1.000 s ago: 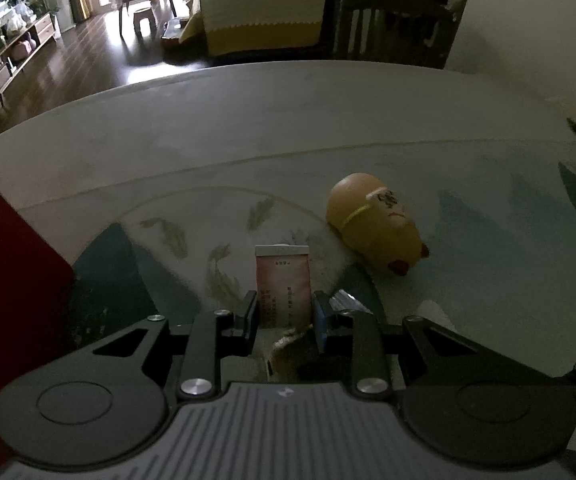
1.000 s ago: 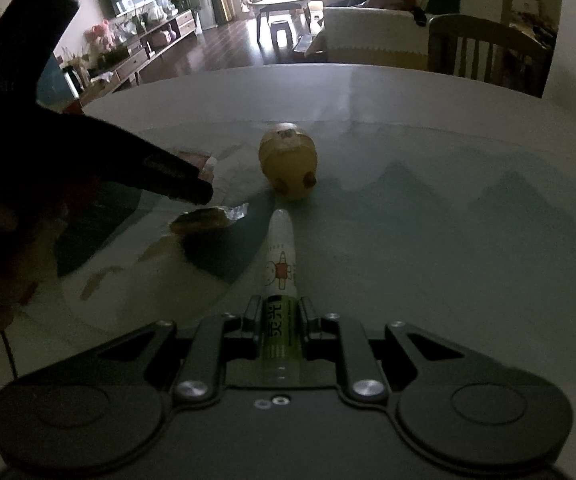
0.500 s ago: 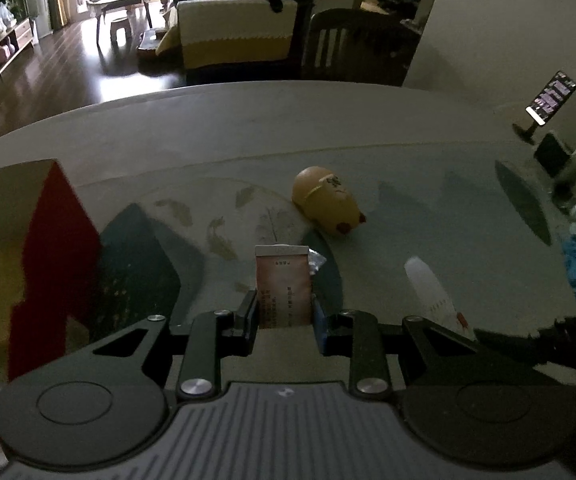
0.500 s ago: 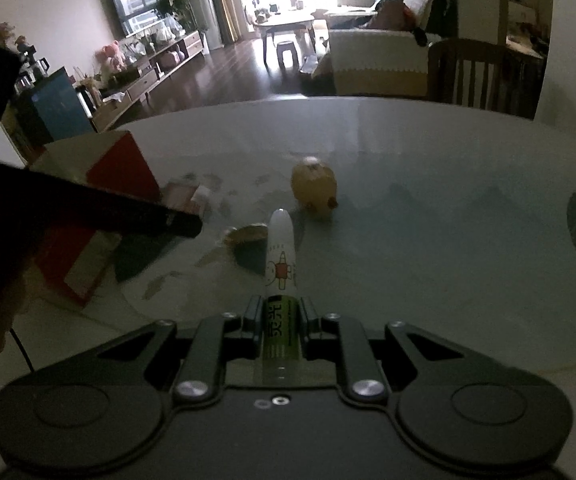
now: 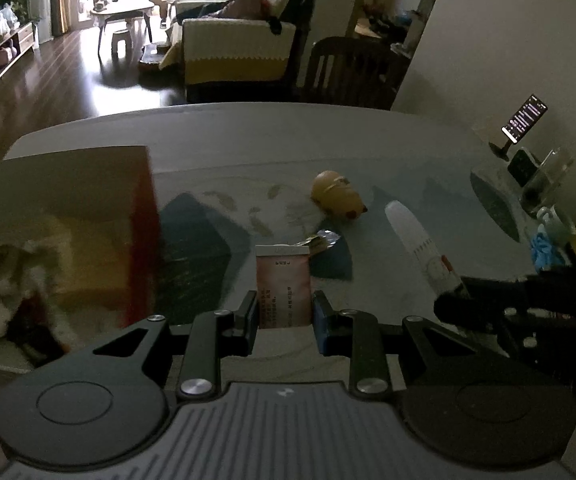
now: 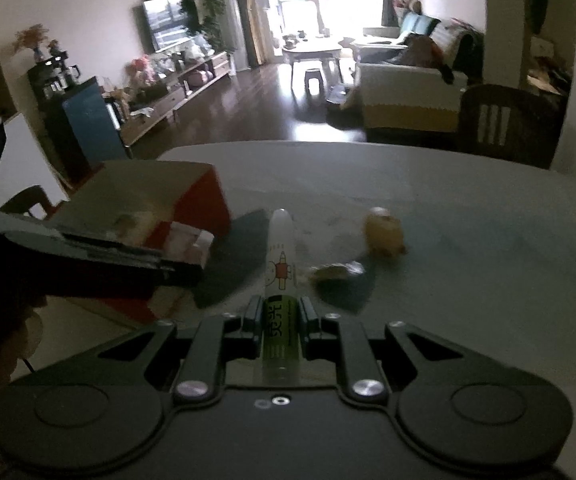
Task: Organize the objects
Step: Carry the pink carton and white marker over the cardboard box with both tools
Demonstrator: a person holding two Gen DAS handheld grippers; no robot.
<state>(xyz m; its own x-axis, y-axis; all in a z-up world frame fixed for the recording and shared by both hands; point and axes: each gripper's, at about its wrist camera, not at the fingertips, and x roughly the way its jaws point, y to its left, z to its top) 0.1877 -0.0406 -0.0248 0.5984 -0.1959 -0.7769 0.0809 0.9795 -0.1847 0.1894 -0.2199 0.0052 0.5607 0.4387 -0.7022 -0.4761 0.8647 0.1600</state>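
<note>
The left gripper (image 5: 283,312) clamps a pink sachet (image 5: 283,284) upright, the open red box (image 5: 87,216) just to its left; the right gripper (image 6: 279,316) pinches a white marker tube (image 6: 280,256), a yellow pig toy (image 6: 384,232) and foil wrapper (image 6: 338,270) ahead to its right

On the table (image 5: 247,136), an open box (image 5: 59,216) stands at the left, with a toy (image 5: 338,196) lying further back towards the middle and a wrapper (image 5: 320,240) just in front of it. A packet (image 5: 283,284) sits upright between the fingers of the left gripper (image 5: 283,316), right of the box and in front of the wrapper. The marker (image 6: 281,280) lies between the fingers of the right gripper (image 6: 280,320), pointing forward between the box and the toy, with a phone (image 5: 524,118) on a stand at the table's far right edge.
</note>
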